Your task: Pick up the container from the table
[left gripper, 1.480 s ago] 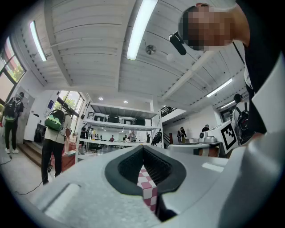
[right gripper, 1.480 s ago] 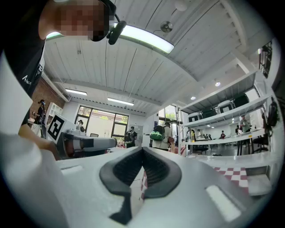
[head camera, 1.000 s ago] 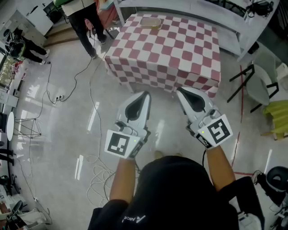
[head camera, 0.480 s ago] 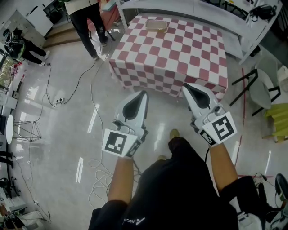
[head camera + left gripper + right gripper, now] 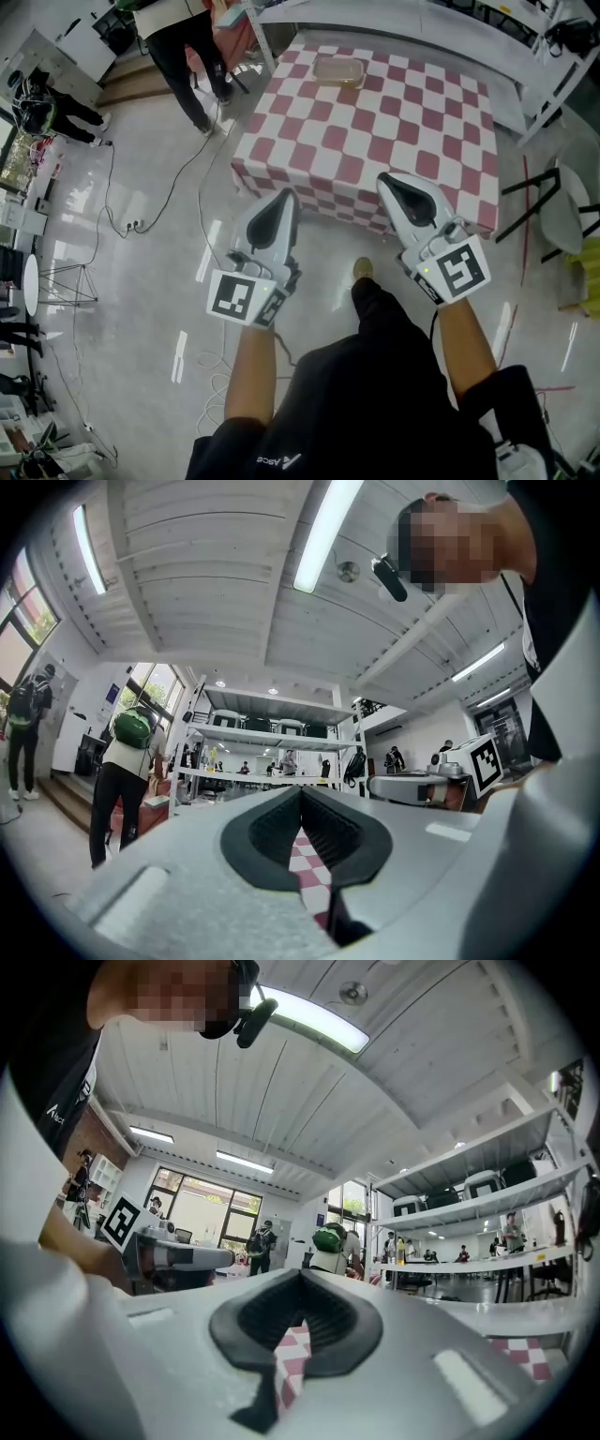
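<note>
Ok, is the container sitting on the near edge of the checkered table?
No, the container sits at the far edge of the table.

Ahead on your left, a standing person in black trousers (image 5: 187, 56) is on the glossy pale grey floor (image 5: 122, 291). On your right stands a white chair with black legs (image 5: 561, 202).

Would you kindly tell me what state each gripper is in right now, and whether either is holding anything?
Left gripper: shut, holding nothing.
Right gripper: shut, holding nothing.
</note>
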### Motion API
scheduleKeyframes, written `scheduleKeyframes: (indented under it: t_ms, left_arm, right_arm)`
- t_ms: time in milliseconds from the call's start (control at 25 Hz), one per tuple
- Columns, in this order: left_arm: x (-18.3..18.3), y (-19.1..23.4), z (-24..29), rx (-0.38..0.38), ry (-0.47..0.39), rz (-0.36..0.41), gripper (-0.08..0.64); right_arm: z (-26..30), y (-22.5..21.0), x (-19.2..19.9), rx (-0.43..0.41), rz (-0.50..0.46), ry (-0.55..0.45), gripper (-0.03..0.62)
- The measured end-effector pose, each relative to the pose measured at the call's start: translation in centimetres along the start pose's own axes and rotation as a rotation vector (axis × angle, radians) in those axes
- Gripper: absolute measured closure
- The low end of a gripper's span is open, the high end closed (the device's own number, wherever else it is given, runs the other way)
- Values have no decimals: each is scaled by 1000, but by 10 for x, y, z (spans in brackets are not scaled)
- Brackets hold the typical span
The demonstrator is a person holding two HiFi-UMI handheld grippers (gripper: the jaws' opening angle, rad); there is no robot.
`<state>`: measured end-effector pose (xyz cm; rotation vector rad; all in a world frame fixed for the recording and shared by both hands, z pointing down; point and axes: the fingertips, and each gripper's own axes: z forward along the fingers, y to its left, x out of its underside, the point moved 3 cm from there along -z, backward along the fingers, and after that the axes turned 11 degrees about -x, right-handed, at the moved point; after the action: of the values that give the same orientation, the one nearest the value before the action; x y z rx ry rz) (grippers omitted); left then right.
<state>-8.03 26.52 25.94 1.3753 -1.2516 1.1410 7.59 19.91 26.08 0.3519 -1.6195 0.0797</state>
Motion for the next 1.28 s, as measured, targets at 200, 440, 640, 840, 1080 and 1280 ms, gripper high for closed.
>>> scheduleKeyframes:
  t_ms: [200,440,640,840,1080,1280]
  left_arm:
    - [19,36,95,-13,44,19,551]
    - [34,76,197,-39,85,30,549]
    - [52,108,261,-34,110,22,551]
    - [72,138,315,-2,151,28,549]
    - [108,175,374,65,192,10,549]
    - [137,202,417,106,246,-10,549]
  right_arm:
    - [48,-83,25,-10,12,6,589]
    - [103,-166,41,-34,55,10,589]
    - [139,-215,58,-34,35,37,589]
    - [171,-247,74,1,36,68,589]
    - [216,-280,102,91,25,121,589]
    - [242,-308,129,176,34,169,589]
